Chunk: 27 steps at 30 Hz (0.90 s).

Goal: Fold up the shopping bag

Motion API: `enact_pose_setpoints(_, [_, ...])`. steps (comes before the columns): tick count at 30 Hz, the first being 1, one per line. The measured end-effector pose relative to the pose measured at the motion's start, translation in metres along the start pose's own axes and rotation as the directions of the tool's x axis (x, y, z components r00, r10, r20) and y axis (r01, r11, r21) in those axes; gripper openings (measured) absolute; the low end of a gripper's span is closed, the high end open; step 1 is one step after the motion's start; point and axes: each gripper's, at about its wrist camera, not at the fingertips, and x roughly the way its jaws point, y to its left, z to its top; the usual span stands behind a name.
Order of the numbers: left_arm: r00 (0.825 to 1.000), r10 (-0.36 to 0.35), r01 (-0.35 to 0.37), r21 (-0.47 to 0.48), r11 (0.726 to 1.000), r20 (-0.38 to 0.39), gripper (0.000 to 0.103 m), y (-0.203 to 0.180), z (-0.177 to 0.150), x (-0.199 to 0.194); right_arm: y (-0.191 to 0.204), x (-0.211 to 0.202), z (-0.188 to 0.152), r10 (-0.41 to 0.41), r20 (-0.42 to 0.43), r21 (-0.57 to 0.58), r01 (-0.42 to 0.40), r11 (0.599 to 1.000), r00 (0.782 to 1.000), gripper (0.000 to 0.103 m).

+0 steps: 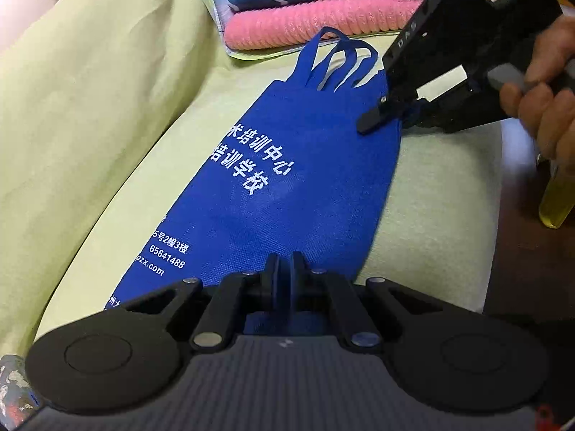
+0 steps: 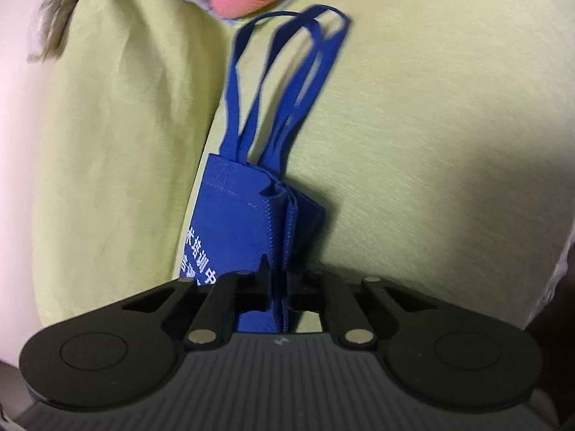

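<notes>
The blue shopping bag [image 1: 287, 165] lies on the green sheet [image 1: 90, 125], already folded lengthwise into a narrow strip, handles [image 1: 334, 61] toward the pink towel [image 1: 316, 18]. The left gripper [image 1: 285, 269] clamps its bottom edge; the right gripper [image 2: 278, 280] clamps its handle end. Crosswise folds appear to remain.

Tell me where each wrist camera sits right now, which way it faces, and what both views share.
Left wrist: behind the left gripper, shut on the blue bag's bottom end, facing along it toward the handles; the right gripper and a hand show.
Right wrist: behind the right gripper, shut on the bag's top edge, facing the handles.
Shared: bag, green sheet, pink towel.
</notes>
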Motion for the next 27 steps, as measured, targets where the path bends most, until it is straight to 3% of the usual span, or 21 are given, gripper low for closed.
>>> enact_pose_setpoints(2, [1.0,-0.009,0.009,0.011,1.0,-0.007,0.004,0.003,0.0,-0.005,0.015,0.004,0.001,-0.033,0.01,-0.116,0.034,0.993,0.999,0.003])
enact_pose_setpoints(4, [1.0,-0.018,0.019,0.027,0.999,-0.007,0.02,0.011,-0.001,-0.015,0.033,0.013,0.006,-0.064,0.021,-0.237,0.067,0.969,0.998,0.003])
enact_pose_setpoints(9, [0.999,0.041,-0.041,0.051,0.998,-0.015,0.02,0.061,-0.022,-0.037,0.083,0.062,0.032,-0.118,-0.002,-0.514,0.1,0.852,0.993,0.005])
enact_pose_setpoints(12, [0.995,0.087,-0.084,0.055,0.995,-0.053,0.018,0.096,-0.043,-0.042,0.114,0.101,0.049,-0.139,-0.045,-0.629,0.08,0.774,0.989,0.005])
enact_pose_setpoints(15, [0.995,0.084,-0.078,0.098,0.992,-0.053,0.018,0.113,-0.066,-0.047,0.14,0.137,0.06,-0.153,-0.069,-0.709,0.059,0.703,0.986,0.005])
enact_pose_setpoints(19, [0.999,0.025,-0.02,0.204,0.979,-0.021,0.019,0.106,-0.09,-0.057,0.173,0.18,0.066,-0.159,-0.074,-0.779,0.042,0.626,0.984,0.005])
enact_pose_setpoints(23, [0.993,-0.1,0.076,0.334,0.939,0.055,0.023,0.072,-0.093,-0.07,0.198,0.208,0.069,-0.166,-0.066,-0.81,0.044,0.584,0.984,0.005])
enact_pose_setpoints(25, [0.981,-0.16,0.108,0.385,0.917,0.107,0.044,0.054,-0.091,-0.077,0.207,0.219,0.069,-0.171,-0.06,-0.823,0.048,0.566,0.983,0.005])
enact_pose_setpoints(27, [0.964,-0.211,0.13,0.401,0.907,0.163,0.047,0.042,-0.085,-0.081,0.213,0.221,0.067,-0.177,-0.057,-0.833,0.051,0.55,0.983,0.005])
